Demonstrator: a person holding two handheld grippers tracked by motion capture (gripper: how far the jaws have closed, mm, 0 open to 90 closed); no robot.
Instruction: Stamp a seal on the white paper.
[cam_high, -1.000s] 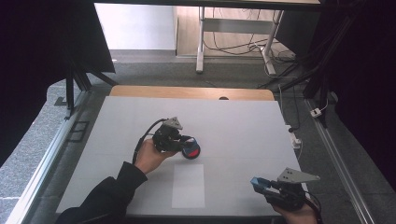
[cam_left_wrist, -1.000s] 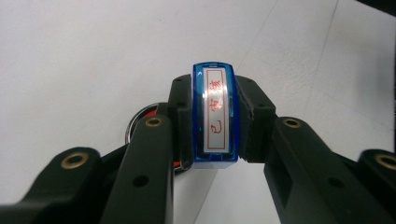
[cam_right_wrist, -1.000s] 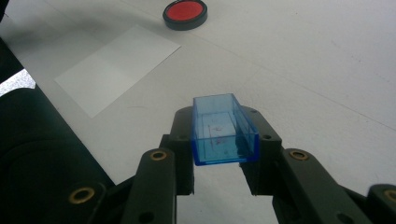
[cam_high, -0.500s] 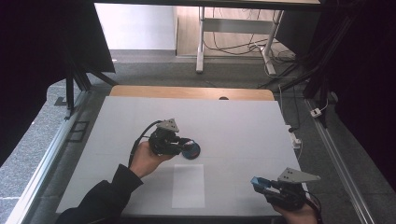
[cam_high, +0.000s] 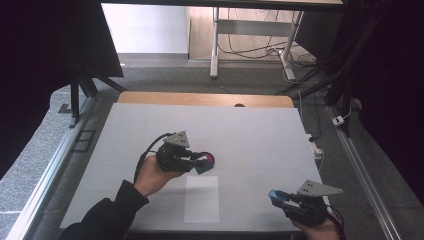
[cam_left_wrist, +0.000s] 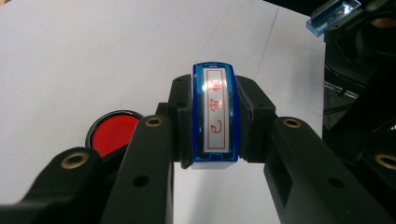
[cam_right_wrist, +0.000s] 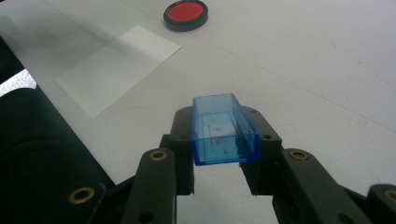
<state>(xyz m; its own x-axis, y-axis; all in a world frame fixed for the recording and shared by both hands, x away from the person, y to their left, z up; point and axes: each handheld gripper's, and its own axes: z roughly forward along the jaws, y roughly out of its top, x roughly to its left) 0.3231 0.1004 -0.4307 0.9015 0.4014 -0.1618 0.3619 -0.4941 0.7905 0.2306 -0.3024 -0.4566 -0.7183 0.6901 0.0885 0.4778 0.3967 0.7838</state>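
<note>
Left gripper (cam_high: 200, 163) mid-table, clamped on a blue stamp (cam_left_wrist: 215, 116), printing face with red characters turned up toward its camera. Just beside it on the white table (cam_high: 260, 135), a round red ink pad (cam_high: 208, 160), lying flat in its black rim. Nearer the front edge, a blank sheet of paper (cam_high: 201, 198), flat and apart from the pad. Far right, at the table's front corner, right gripper (cam_high: 278, 197) pinching the stamp's clear blue cap (cam_right_wrist: 223, 129), open end facing out toward the pad.
</note>
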